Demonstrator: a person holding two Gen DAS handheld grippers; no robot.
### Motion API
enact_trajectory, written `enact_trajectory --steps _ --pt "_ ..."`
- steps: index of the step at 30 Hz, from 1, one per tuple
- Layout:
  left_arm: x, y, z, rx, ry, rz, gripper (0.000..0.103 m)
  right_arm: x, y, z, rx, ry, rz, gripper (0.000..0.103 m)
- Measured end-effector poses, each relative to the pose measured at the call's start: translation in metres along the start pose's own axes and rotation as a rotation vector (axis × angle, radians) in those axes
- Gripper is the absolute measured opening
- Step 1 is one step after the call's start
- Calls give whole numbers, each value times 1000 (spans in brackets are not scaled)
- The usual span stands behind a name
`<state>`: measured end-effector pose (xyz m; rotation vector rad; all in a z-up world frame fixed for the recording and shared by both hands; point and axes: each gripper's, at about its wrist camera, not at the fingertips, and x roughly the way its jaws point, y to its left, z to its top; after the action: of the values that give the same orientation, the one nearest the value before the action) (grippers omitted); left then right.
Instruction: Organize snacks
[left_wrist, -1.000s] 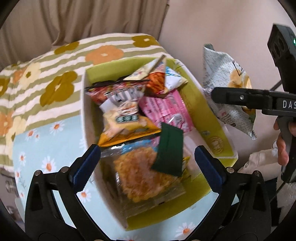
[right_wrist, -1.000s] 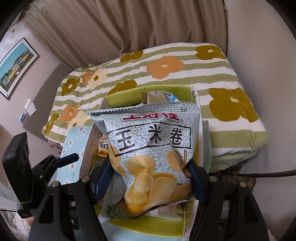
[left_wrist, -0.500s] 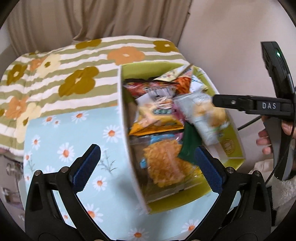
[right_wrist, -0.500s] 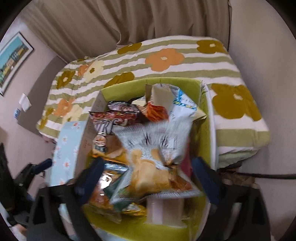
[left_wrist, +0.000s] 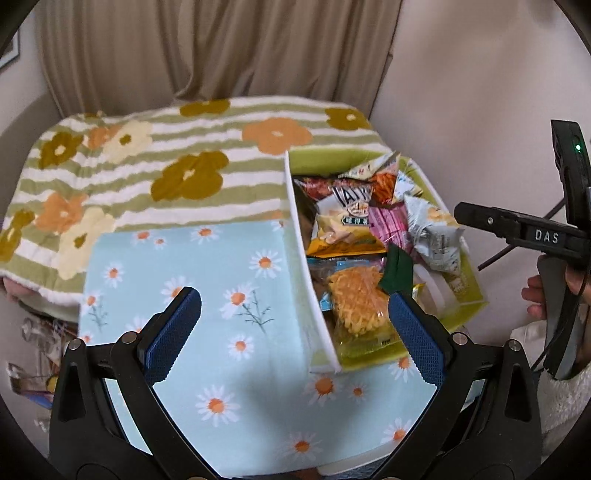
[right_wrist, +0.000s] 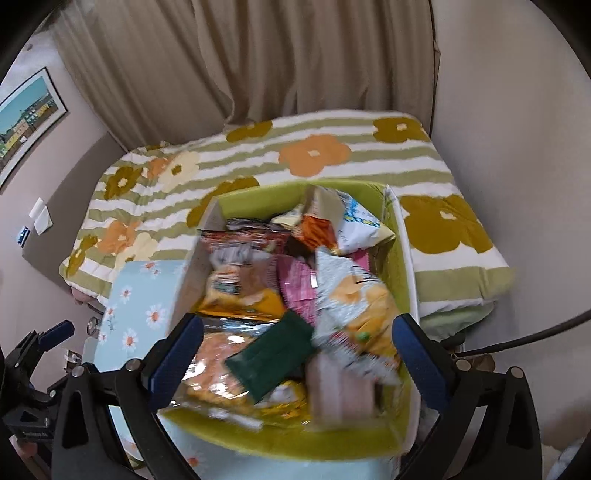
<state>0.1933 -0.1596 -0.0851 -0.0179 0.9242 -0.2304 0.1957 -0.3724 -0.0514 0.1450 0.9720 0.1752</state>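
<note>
A green box (left_wrist: 467, 306) (right_wrist: 255, 197) holds several snack packets. A grey chip bag (right_wrist: 354, 295) (left_wrist: 432, 236) lies inside it on the right, beside a pink pack (right_wrist: 295, 284), a dark green packet (right_wrist: 273, 354) and a clear noodle pack (left_wrist: 356, 299). My right gripper (right_wrist: 297, 350) hangs open above the box's near end with nothing between its blue pads. My left gripper (left_wrist: 295, 325) is open too, over the daisy cloth (left_wrist: 192, 280) left of the box. In the left wrist view the right gripper (left_wrist: 480, 218) shows at the right edge, with a hand on its handle.
A green-striped flower blanket (left_wrist: 147, 155) (right_wrist: 332, 147) covers the surface behind the box. Beige curtains (right_wrist: 258, 66) and a plain wall stand at the back. A framed picture (right_wrist: 26, 118) hangs on the left wall. A black cable (right_wrist: 535, 336) runs at the right.
The right gripper opened and the grey chip bag dropped from it into the green box. Both grippers drew back and up; the left one swung left over the daisy cloth.
</note>
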Motion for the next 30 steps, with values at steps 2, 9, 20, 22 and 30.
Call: enact_trajectory --steps 2,9,20,22,30 --pt "-21 6 -4 5 -28 -3 101 -20 18 -7 -9 -37 -7 102" --pt "-113 40 -34 16 -147 4 101 -101 89 -48 -41 -192 -37 102" --pt "-226 76 -109 33 -326 78 101 -175 175 -139 -72 -345 -123 102" --pt "-236 80 -120 33 -340 90 101 -179 181 -151 -75 -361 -136 102" --pt "-250 83 -140 29 -360 92 101 -191 189 -176 -65 -412 -184 102"
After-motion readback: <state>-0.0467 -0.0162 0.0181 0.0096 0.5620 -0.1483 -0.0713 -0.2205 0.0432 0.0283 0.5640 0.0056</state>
